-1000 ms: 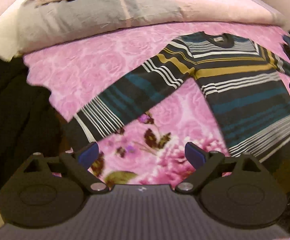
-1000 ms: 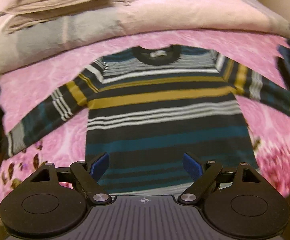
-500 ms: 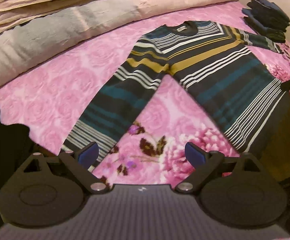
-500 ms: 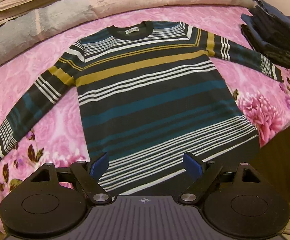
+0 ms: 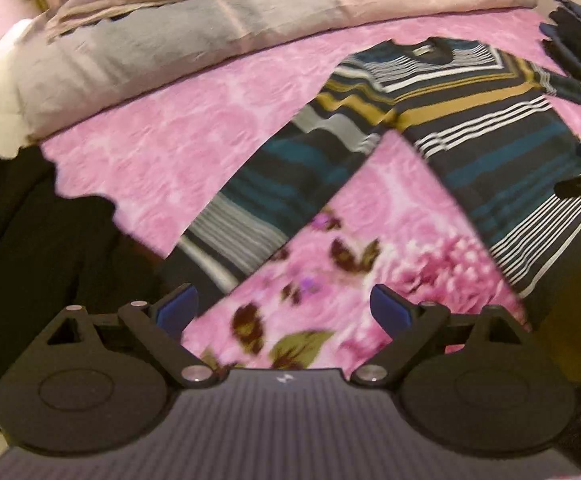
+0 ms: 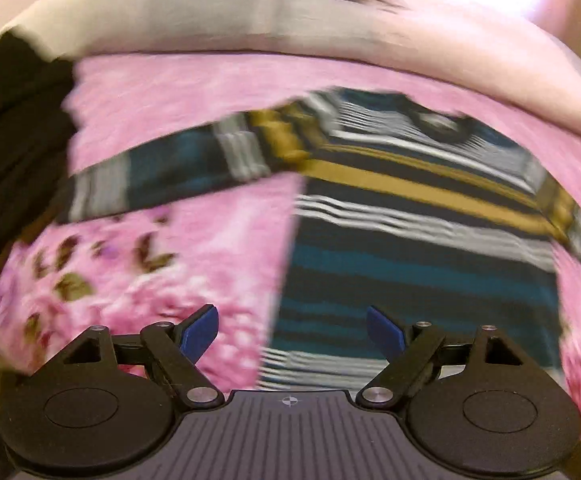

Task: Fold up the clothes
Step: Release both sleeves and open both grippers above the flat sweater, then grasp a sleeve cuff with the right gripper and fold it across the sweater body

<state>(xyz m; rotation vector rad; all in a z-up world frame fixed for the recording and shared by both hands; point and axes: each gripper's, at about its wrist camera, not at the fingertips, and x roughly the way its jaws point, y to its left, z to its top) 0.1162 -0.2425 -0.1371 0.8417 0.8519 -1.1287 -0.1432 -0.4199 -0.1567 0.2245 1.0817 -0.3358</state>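
Observation:
A long-sleeved striped sweater (image 5: 502, 136) in black, teal, mustard and white lies flat on the pink floral bedspread (image 5: 178, 148), its near sleeve (image 5: 274, 184) stretched toward the bed's edge. My left gripper (image 5: 284, 306) hovers open over the floral print just past that sleeve's cuff, nothing between its blue pads. In the blurred right wrist view the sweater (image 6: 418, 240) fills the right half. My right gripper (image 6: 290, 330) is open above the sweater's lower left edge, holding nothing. The tip of the right gripper shows at the left wrist view's right edge.
Folded grey and beige blankets (image 5: 162, 36) are stacked along the back of the bed. A dark heap of clothing (image 5: 30, 240) lies at the left, off the bedspread. A pile of dark folded garments (image 5: 578, 44) sits at the far right by the sweater's other sleeve.
Both views have swung and blurred. The right gripper has slid left from the sweater's hem centre to its left edge. The left gripper has shifted, with the sleeve cuff now nearer its left finger.

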